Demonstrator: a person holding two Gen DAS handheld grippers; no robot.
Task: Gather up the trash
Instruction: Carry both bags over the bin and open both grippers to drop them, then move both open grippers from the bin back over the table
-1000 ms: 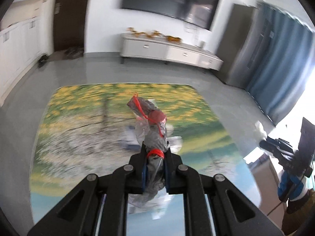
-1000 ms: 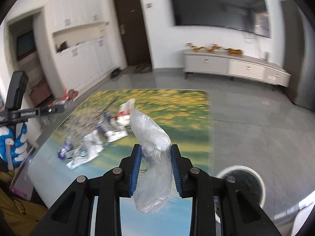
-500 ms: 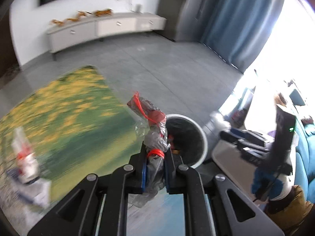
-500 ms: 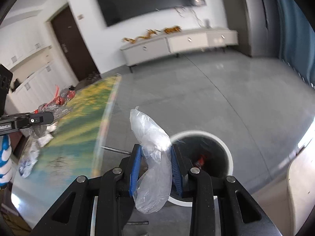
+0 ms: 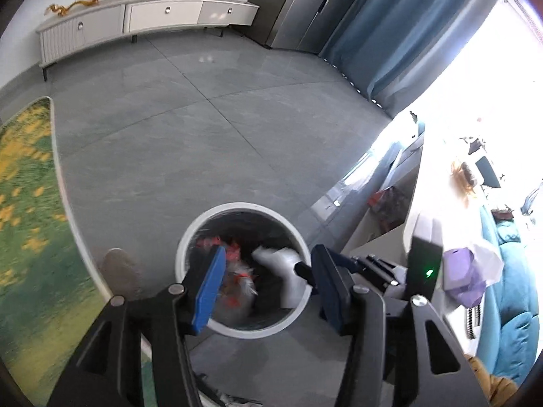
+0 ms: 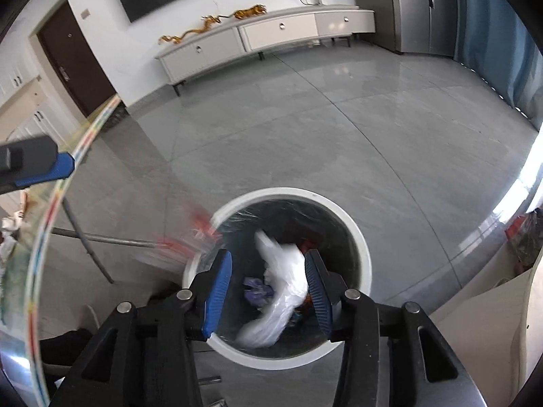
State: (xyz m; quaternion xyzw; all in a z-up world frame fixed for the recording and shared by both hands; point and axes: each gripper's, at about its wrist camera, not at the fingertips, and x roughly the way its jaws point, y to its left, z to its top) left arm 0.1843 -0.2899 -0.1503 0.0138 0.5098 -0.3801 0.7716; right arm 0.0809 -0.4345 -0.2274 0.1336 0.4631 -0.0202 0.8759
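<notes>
L wrist view: your left gripper [image 5: 268, 273] hangs over the white round trash bin [image 5: 190, 237] w/ its blue pads spread wide, nothing between them, touching nothing. The clear wrapper w/ red print [image 5: 237, 288] sits blurred inside the bin, near-left part of the opening. A white plastic bag [image 5: 288, 268] shows at the bin's right side, next to the tip of your right gripper [image 5: 305, 273], which comes in from the right. Green-and-yellow patterned tabletop [image 5: 23, 237] fills the left edge; grey tile floor [image 5: 203, 129] lies far beyond the bin.

R wrist view: right gripper [image 6: 268, 279] is released too, pads wide apart above the same bin [image 6: 359, 247]. The white plastic bag [image 6: 285, 285] is between the pads in frame but blurred, inside the bin opening; can't tell if it touches the right pad. A red-and-clear blur [image 6: 190, 240] streaks at the bin's left rim. Purple scrap [image 6: 256, 291] lies in the bin. Left gripper's finger [image 6: 40, 162] pokes in at far left, by the table edge [image 6: 44, 237].
</notes>
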